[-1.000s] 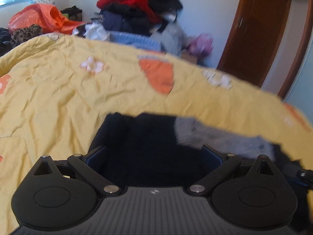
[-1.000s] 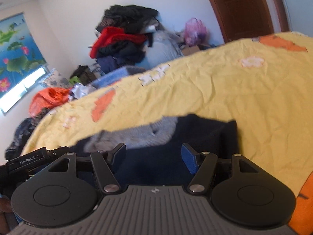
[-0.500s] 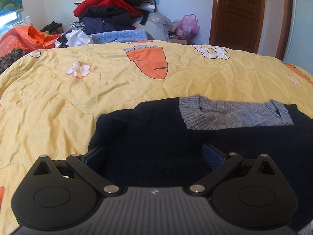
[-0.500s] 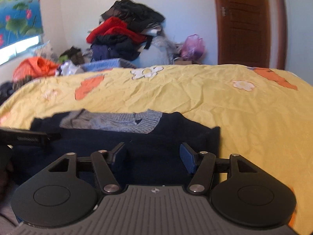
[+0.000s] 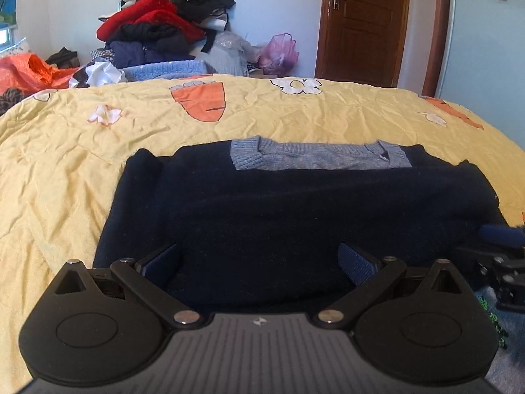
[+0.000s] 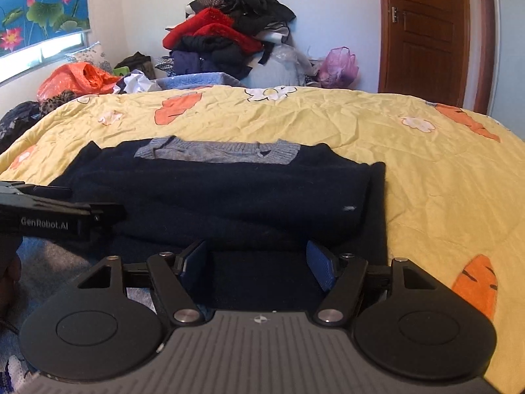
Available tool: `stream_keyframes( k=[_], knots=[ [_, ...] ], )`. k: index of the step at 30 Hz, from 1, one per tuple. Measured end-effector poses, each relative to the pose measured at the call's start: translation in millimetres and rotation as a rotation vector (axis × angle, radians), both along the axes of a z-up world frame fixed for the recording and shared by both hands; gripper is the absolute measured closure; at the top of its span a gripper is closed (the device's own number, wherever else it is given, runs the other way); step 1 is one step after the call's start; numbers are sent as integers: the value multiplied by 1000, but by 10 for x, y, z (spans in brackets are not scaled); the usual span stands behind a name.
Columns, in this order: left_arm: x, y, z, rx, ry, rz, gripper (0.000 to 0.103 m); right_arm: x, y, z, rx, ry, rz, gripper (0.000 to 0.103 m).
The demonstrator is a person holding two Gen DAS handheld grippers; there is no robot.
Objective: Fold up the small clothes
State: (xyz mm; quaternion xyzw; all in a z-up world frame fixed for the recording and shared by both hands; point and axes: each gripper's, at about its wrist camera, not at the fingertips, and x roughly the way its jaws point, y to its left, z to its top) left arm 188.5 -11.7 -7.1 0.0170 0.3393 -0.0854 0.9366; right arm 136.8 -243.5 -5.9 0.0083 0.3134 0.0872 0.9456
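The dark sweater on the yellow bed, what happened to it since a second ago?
The dark sweater was tilted and blurry in both views a second ago; now it lies flat and folded on the yellow bedspread, grey sleeve across its far edge. The right gripper is opening, pressing nothing. The left gripper stays open. The clothes pile is unchanged.

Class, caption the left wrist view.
Open left gripper over a folded navy sweater on a yellow quilt.

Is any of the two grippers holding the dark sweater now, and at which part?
Neither holds it. The left gripper stands open over the navy sweater; the right gripper is opening above its near edge, pads not pressing the cloth.
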Motion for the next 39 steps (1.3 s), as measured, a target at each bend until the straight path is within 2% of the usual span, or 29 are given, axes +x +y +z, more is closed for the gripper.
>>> stream_keyframes(
  k=[2,4,6,7,10,12,16,19,21,23,30,39],
  knots=[
    [-18,13,-5,-6,-3,-4,0,-146,14,29,-30,12,-27,33],
    [-32,26,-7,-16,-8,0,0,-371,18,37,-51,19,-36,27],
    [-46,15,-12,-15,-13,7,0,-598,25,-10,-75,20,-25,10],
    [-52,5,-13,-9,-15,11,0,-677,27,-50,-89,26,-29,8],
    [-118,-30,12,26,-22,33,0,-720,-46,-43,-54,29,-66,7],
    [-263,-31,68,47,-24,66,0,-671,-27,-55,-70,43,-70,0],
    [-628,44,132,36,9,39,0,-673,4,-68,-85,45,-68,0],
    [-834,117,44,36,41,14,0,-681,12,-67,-92,42,-72,0],
    [-931,168,-8,31,26,16,0,-703,25,-64,-103,36,-80,0],
    [-951,224,5,-1,30,31,0,-703,23,-62,-101,41,-79,0],
    [-952,173,-16,30,28,34,0,-701,22,-66,-93,41,-76,0],
    [-954,198,-13,8,27,27,0,-703,21,-67,-92,41,-77,0]
  ],
)
